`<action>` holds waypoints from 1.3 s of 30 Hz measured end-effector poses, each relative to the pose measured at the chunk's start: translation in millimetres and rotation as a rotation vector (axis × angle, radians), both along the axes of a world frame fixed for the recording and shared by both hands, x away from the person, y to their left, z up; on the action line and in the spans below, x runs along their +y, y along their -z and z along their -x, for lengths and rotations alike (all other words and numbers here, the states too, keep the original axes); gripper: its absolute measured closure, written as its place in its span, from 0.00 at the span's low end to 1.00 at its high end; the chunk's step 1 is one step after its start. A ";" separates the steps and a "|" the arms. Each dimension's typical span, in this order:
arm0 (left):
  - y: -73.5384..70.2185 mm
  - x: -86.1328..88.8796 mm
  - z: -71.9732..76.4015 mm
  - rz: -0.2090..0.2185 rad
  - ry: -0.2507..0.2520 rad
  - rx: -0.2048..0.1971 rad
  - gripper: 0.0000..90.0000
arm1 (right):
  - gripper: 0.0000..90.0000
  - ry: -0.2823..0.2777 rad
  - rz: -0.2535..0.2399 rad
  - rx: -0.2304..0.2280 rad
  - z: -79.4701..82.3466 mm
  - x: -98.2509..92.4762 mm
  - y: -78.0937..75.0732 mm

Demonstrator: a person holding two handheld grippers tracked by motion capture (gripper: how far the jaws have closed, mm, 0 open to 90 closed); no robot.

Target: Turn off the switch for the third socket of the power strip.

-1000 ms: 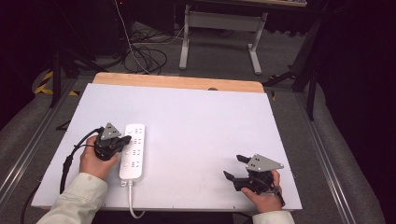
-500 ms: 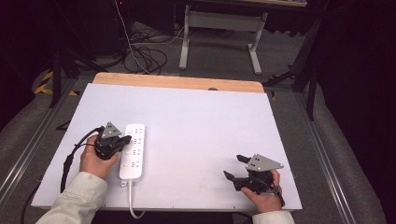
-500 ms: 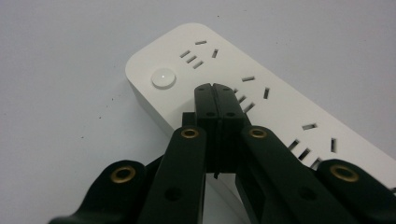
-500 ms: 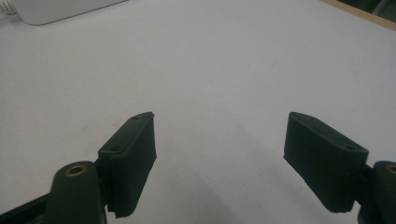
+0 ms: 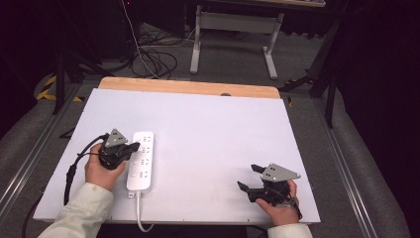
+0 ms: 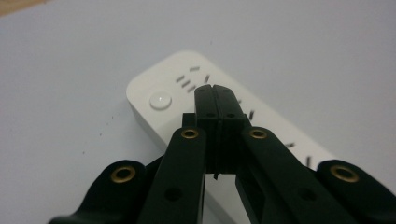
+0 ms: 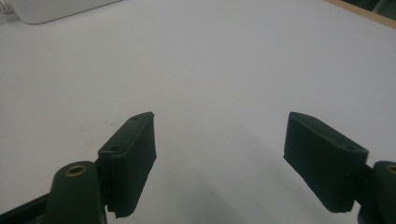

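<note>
A white power strip (image 5: pixel 141 161) lies lengthwise at the left of the white table (image 5: pixel 208 134), its cord (image 5: pixel 140 222) running off the near edge. My left gripper (image 5: pixel 134 147) is shut with nothing between its jaws, and its tip rests over the strip's top. In the left gripper view the closed tips (image 6: pixel 215 89) sit above the sockets, beside the strip's round button (image 6: pixel 160 101). My right gripper (image 5: pixel 249 177) stands open at the near right of the table, its pads (image 7: pixel 133 140) wide apart over bare surface. A corner of the strip (image 7: pixel 51 9) shows at the far left of that view.
A wooden strip (image 5: pixel 188 87) runs along the table's far edge. Beyond it stand a desk frame (image 5: pixel 233 29) and loose cables (image 5: pixel 153 54) on the floor. A black cable (image 5: pixel 72 168) trails from my left gripper towards the near left.
</note>
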State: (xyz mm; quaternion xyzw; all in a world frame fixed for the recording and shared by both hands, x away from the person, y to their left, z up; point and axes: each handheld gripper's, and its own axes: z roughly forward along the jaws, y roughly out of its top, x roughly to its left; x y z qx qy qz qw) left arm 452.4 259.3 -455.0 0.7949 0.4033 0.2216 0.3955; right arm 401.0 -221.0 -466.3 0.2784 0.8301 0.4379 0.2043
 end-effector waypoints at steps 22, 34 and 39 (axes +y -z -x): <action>-23.8 1.9 14.0 0.029 0.041 -0.008 0.90 | 0.28 0.004 0.005 0.007 0.0 0.3 0.5; -34.6 -3.1 25.9 0.090 0.083 -0.034 0.51 | 0.28 0.002 0.005 0.000 0.2 -0.3 0.2; -42.0 0.3 34.6 0.114 0.115 -0.056 0.43 | 0.28 0.002 0.004 0.001 0.1 -0.4 0.3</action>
